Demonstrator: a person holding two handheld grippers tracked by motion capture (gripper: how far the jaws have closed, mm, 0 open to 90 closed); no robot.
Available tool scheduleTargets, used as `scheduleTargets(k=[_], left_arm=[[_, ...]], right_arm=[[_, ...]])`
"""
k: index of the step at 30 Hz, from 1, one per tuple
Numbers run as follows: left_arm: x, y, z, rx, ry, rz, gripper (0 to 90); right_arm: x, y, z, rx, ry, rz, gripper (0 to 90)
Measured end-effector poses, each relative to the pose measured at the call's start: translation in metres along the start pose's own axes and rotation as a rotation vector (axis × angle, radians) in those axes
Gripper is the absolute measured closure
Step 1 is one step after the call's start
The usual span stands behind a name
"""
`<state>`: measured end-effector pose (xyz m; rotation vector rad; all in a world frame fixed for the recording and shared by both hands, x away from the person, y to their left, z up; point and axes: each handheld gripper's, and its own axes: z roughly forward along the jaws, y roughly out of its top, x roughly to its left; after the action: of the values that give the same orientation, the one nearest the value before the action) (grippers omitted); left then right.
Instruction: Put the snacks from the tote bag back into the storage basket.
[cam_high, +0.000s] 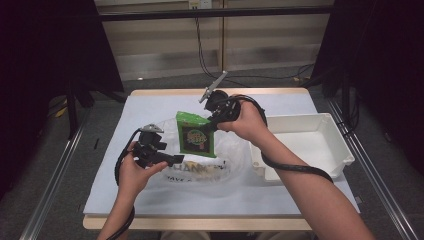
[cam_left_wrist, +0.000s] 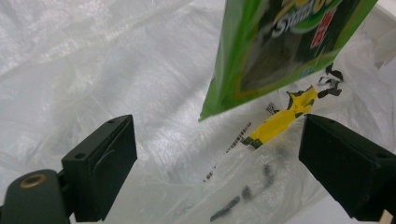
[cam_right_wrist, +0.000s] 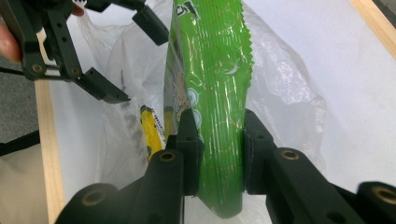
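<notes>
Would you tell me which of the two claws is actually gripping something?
The right claw, clamped on the green snack packet; the left claw stands open over the plastic bag.

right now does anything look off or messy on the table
Nothing spilled or damaged. The clear plastic bag lies crumpled and slack, with a yellow packet inside. The green snack packet hangs above it, pinched by the right gripper.

The snack packet hangs above the plastic bag mid-table; the bin sits to their right, on the table.
</notes>
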<state>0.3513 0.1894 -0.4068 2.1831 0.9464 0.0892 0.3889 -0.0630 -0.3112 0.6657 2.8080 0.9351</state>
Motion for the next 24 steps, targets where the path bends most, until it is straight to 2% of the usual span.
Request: scheduleTargets(k=[5, 9, 10, 15, 20, 24], left_arm=[[0.005, -0.003, 0.001, 0.021, 0.000, -0.004, 11.2], [0.003, -0.003, 0.003, -0.007, 0.004, -0.027, 11.2], [0.003, -0.003, 0.003, 0.005, -0.004, -0.019, 11.2], [0.001, -0.001, 0.002, -0.003, -0.009, -0.013, 11.2], [-0.002, 0.000, 0.002, -0.008, -0.011, -0.010, 11.2], [-0.002, 0.000, 0.006, -0.001, -0.009, -0.010, 11.2]], right_arm=[[-0.006, 0.003, -0.011, -0.012, 0.019, 0.022, 73.9], [-0.010, 0.007, -0.021, -0.026, 0.039, 0.042, 74.3], [-0.011, 0.008, -0.023, -0.028, 0.039, 0.047, 74.3], [-0.014, 0.011, -0.036, -0.044, 0.053, 0.042, 74.5], [-0.017, 0.009, -0.052, -0.055, 0.047, 0.038, 74.4], [-0.020, 0.006, -0.061, -0.062, 0.036, 0.052, 74.4]])
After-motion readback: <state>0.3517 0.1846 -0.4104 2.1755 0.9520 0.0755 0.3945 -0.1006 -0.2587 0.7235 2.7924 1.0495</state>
